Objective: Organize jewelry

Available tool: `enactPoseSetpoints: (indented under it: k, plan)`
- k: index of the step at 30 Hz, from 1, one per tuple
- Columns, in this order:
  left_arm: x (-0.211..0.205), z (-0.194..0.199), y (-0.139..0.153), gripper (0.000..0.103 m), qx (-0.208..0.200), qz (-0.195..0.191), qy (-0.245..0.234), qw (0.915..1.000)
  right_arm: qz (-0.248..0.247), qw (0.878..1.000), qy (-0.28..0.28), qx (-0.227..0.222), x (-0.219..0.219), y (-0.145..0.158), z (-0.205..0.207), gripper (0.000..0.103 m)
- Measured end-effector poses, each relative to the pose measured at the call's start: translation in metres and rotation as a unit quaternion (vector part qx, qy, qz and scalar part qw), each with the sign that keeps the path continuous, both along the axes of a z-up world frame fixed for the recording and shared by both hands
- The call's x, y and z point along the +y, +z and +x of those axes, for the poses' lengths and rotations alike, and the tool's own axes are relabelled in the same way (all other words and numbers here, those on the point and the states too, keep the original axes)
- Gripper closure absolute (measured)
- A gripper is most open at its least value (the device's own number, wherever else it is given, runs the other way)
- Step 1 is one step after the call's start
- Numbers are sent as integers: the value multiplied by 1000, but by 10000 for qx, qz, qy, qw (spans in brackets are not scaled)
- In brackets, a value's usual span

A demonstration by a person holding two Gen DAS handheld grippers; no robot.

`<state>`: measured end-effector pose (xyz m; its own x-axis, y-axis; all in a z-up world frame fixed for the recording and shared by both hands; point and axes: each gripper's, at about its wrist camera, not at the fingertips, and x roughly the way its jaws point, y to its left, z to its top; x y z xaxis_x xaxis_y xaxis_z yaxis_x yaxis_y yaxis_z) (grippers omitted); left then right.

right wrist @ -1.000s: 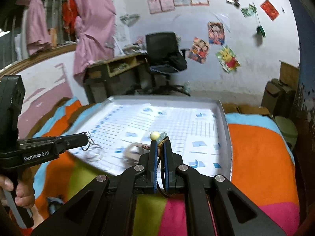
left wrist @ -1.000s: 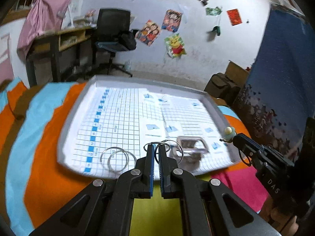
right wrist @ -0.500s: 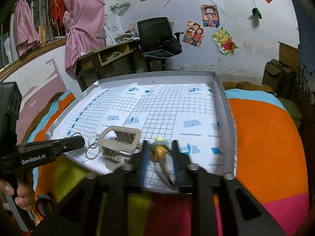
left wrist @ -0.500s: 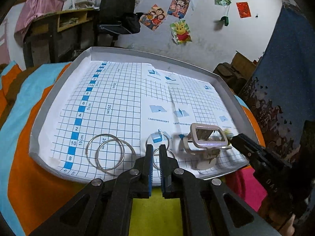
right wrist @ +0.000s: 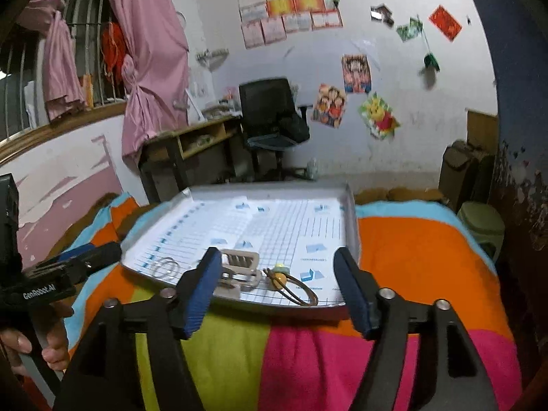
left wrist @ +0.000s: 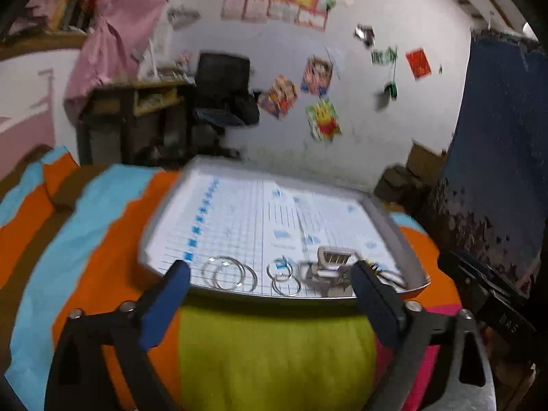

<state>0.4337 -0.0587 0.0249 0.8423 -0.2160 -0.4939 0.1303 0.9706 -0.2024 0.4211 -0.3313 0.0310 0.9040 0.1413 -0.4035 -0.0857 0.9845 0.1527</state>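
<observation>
All the jewelry sits along the near edge of the shallow grey tray lined with blue grid paper: two big silver wire hoops at left, two smaller silver rings, a beige rectangular hair claw clip, then a brown hair tie with a yellow bead at right. Left gripper and right gripper both hang just short of the tray over the striped blanket, fingers spread wide, holding nothing.
</observation>
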Motion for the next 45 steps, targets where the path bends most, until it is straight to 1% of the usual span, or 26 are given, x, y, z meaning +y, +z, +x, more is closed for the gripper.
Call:
enactPoseSetpoints:
  k: [2,3,5,7,8,13,16,22,27,29,35,45]
  plan:
    - [5,-19,11,0,-229,-27,150,9996,-49,9999,4,-128,1,11,-16,26]
    - [8,-31,17,0,-363,-19,245,9990,-63,9998,13,-208,3,17,-26,23]
    - [12,-51,25,0,-555,50,359,9978,-74,9994,47,-347,5,28,-46,14]
    - [15,-72,34,0,-749,110,441,9962,-89,9986,78,-525,7,38,-70,8]
    - [17,-83,38,0,-841,130,469,9953,-93,9982,94,-592,9,42,-81,6]
    - [27,-144,50,0,-1241,208,530,9906,-102,9961,136,-868,18,57,-134,3]
    - [31,-175,54,0,-1379,217,565,9886,-51,9950,132,-992,20,63,-165,2]
    - [37,-234,52,0,-1542,257,630,9857,6,9927,107,-1203,23,68,-223,2]
    - [45,-276,46,0,-1561,251,675,9851,-119,9905,124,-1365,31,69,-271,2]
    - [47,-289,44,0,-1565,250,700,9849,-193,9899,142,-1400,37,68,-283,2]
    - [58,-329,35,0,-1632,301,801,9829,-296,9881,175,-1502,48,60,-332,2]
    - [76,-383,10,0,-1466,338,1002,9835,-311,9901,127,-1361,64,34,-376,2]
